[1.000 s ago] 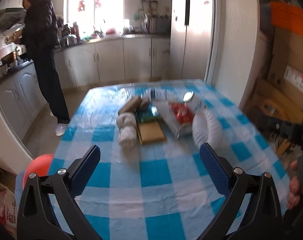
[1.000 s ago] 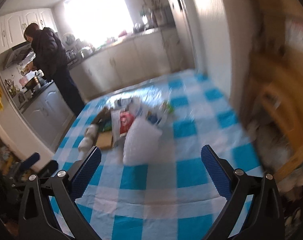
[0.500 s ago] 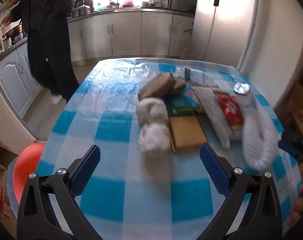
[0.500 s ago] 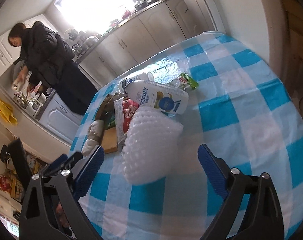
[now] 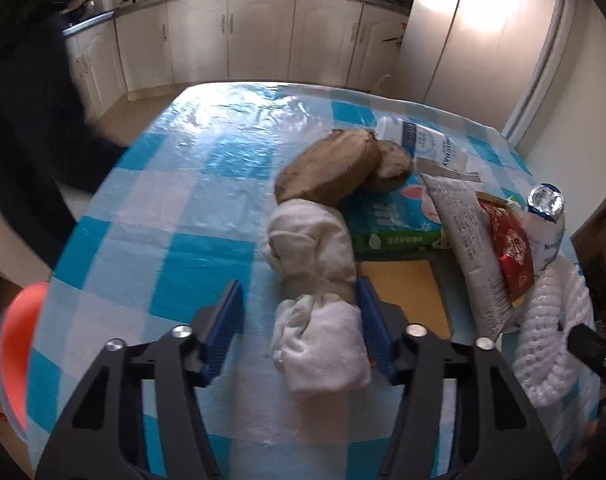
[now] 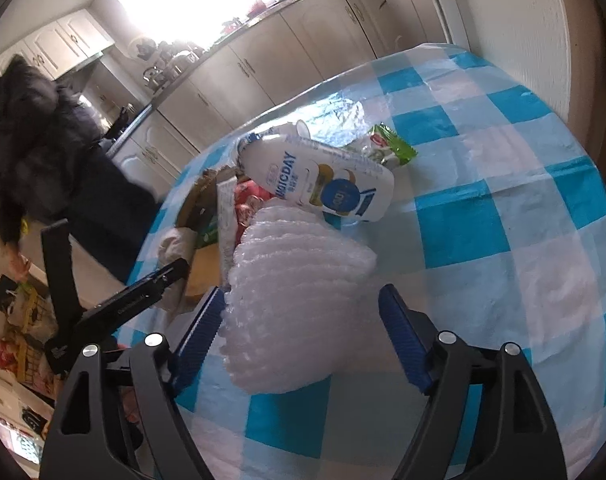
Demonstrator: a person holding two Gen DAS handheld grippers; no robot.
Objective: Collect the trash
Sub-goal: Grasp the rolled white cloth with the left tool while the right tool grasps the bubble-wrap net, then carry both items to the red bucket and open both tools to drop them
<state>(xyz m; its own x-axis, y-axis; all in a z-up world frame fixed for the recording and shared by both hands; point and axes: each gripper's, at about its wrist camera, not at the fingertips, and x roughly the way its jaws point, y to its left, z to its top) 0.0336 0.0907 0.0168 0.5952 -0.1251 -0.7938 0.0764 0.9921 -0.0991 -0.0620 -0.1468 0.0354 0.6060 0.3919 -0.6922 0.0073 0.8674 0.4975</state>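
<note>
A pile of trash lies on the blue-and-white checked table (image 5: pixel 175 240). My left gripper (image 5: pixel 299 292) straddles a crumpled white cloth wad (image 5: pixel 319 332). Its jaws are closing: the right pad touches the wad and the left pad stands clear of it. My right gripper (image 6: pixel 301 294) straddles a white foam net (image 6: pixel 299 280), also seen as foam net (image 5: pixel 555 340). Its jaws are closing too, the left pad at the net's edge and the right pad apart from it. Behind lie brown paper lumps (image 5: pixel 331 172), a green pack (image 5: pixel 391 224), a snack bag (image 5: pixel 479 248) and a white bottle (image 6: pixel 323 176).
A person in a dark coat (image 6: pixel 35 140) stands by the kitchen counter at the left. An orange tub (image 5: pixel 19 344) sits below the table's left edge. A green wrapper (image 6: pixel 391 144) lies behind the bottle. Bare checked cloth spreads to the right of the pile.
Both grippers came down and forward onto the pile. The left jaws narrowed around the white wad, the right jaws around the foam net. The person shifted toward the left edge.
</note>
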